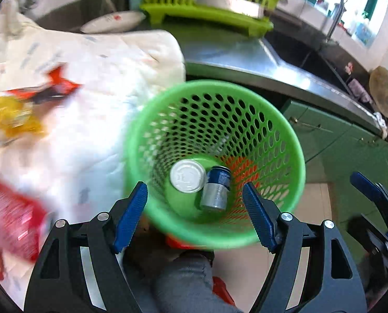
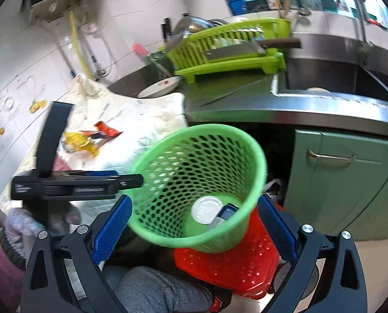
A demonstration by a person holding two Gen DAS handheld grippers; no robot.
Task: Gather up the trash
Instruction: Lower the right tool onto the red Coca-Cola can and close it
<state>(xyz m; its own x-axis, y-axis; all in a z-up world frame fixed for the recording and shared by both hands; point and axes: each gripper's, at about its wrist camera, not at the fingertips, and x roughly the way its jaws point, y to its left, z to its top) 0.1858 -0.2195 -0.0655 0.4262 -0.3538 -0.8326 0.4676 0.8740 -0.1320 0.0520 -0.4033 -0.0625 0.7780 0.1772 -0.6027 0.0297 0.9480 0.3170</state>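
A green perforated basket (image 1: 293,156) (image 2: 201,127) stands tilted on a red stool (image 2: 233,268). At its bottom lie a white round lid (image 1: 187,176) (image 2: 207,210) and a blue and silver can (image 1: 217,187) (image 2: 226,215). My left gripper (image 1: 195,216) hangs open above the basket's near rim with nothing between its pads; in the right wrist view it (image 2: 131,180) shows side-on at the basket's left rim. My right gripper (image 2: 195,228) is open, with the basket's lower part seen between its fingers but untouched. A yellow wrapper (image 1: 11,117) (image 2: 81,142) and an orange-red wrapper (image 1: 55,88) (image 2: 106,130) lie on a white cloth (image 1: 102,78) (image 2: 147,112).
A blurred red packet (image 1: 8,216) lies at the cloth's near left. Behind are a white plate (image 1: 113,20) (image 2: 160,86), a lime dish rack (image 1: 207,7) (image 2: 233,49), a steel sink (image 2: 337,78) and green cabinet doors (image 2: 350,182). A grey-trousered knee (image 2: 154,287) is below the grippers.
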